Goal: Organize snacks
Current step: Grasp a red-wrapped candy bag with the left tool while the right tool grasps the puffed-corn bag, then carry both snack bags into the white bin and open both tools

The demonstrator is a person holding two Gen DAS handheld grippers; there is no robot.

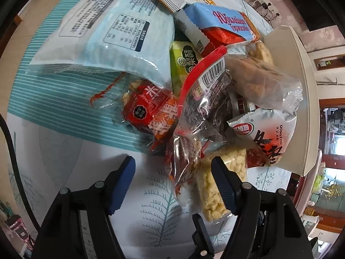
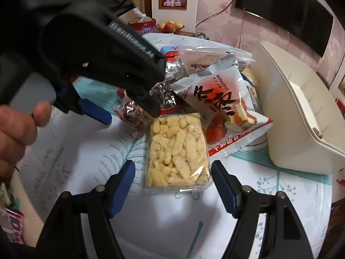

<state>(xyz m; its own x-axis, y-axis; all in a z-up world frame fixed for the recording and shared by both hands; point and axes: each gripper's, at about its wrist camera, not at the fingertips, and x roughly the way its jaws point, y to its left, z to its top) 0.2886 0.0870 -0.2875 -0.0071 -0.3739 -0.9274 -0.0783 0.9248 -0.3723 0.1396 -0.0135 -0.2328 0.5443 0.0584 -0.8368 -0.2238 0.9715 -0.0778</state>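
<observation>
A heap of snack packets lies on the table. My left gripper (image 1: 173,183) is open, its fingers either side of a clear packet of dark red snacks (image 1: 183,164); it also shows in the right wrist view (image 2: 129,113), hovering over that packet (image 2: 135,116). A clear packet of yellow puffed-rice bars (image 2: 177,151) lies flat in front of my right gripper (image 2: 173,183), which is open and empty, just short of it. The same bar packet lies under my left gripper's right finger (image 1: 212,185). A white winter-jujube bag (image 2: 222,105) lies behind it.
A cream plastic bin (image 2: 301,118) lies tipped on its side at the right, also in the left wrist view (image 1: 301,86). A large pale blue bag (image 1: 112,32) lies on a teal striped mat (image 1: 54,99). A blue and red biscuit pack (image 1: 224,28) sits at the back.
</observation>
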